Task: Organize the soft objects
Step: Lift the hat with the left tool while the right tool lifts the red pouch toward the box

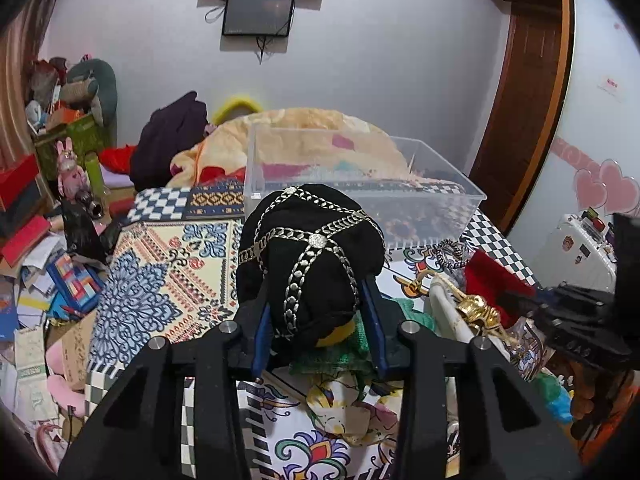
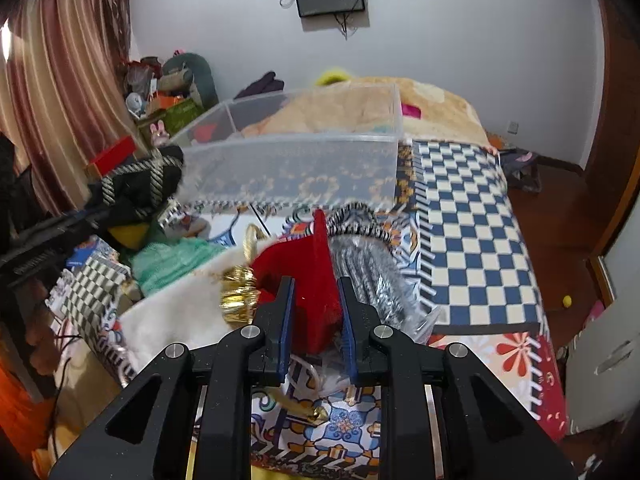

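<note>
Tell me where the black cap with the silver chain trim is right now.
The black cap is clamped in the left gripper, held above the patterned bedspread, just in front of the clear plastic bin; the right wrist view shows it at far left.

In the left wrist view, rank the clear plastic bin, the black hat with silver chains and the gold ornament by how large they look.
1. Clear plastic bin, widest in the view though farther away.
2. Black hat with silver chains, nearly as large, but it sits right at the camera in the left hand-held gripper, so the order is unsure.
3. Gold ornament, clearly smallest.
</note>
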Demonstrator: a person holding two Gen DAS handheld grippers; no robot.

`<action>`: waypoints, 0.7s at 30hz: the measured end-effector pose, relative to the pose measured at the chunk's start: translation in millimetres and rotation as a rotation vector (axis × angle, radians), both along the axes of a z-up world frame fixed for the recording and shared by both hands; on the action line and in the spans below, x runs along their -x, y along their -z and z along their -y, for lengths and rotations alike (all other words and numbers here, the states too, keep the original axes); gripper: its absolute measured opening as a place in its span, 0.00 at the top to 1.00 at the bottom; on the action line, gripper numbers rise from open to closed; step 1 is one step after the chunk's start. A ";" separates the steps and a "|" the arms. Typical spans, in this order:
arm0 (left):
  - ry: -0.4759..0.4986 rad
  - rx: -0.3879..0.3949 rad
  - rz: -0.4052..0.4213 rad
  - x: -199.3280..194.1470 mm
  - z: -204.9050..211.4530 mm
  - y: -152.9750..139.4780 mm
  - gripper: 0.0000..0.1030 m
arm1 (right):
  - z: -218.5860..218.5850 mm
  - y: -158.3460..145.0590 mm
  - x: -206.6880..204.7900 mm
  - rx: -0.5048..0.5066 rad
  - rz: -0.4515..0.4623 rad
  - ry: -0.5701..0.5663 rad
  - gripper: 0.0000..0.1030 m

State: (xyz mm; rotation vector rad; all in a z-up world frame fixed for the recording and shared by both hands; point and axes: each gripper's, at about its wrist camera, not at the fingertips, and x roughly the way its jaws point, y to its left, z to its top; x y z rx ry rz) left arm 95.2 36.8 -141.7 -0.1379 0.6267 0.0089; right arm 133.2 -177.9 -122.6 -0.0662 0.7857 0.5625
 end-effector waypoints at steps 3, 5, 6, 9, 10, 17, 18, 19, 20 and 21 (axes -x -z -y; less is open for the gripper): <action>-0.002 -0.016 0.026 3.7 1.4 -7.8 0.63 | -0.4 2.4 -0.2 -0.004 0.000 0.005 0.91; 0.003 -0.016 0.047 6.4 1.6 -14.3 0.63 | 1.0 -4.1 2.7 -0.019 0.029 0.008 0.93; 0.006 -0.017 0.058 7.1 1.3 -17.9 0.63 | 1.7 -8.5 4.3 -0.027 0.043 0.007 0.93; 0.015 -0.014 0.093 7.8 -0.1 -30.5 0.63 | 2.2 -22.8 8.3 -0.050 0.080 -0.001 0.94; 0.015 -0.017 0.102 7.9 0.7 -33.5 0.63 | 2.3 -27.8 8.7 -0.055 0.098 -0.001 0.95; 0.020 -0.034 0.169 2.0 0.4 -58.1 0.63 | -6.8 -65.5 5.8 -0.085 0.222 -0.020 0.95; 0.021 -0.032 0.179 -0.1 -0.9 -61.6 0.63 | -8.9 -70.5 4.7 -0.089 0.240 -0.021 0.95; 0.022 -0.025 0.188 -3.1 -2.9 -65.7 0.63 | -10.7 -75.1 3.4 -0.093 0.255 -0.021 0.95; 0.023 -0.020 0.193 -4.8 -4.4 -68.1 0.63 | -12.4 -80.2 2.2 -0.099 0.273 -0.022 0.95; 0.023 -0.012 0.199 -7.6 -6.1 -71.0 0.63 | -13.1 -83.8 0.1 -0.104 0.284 -0.021 0.95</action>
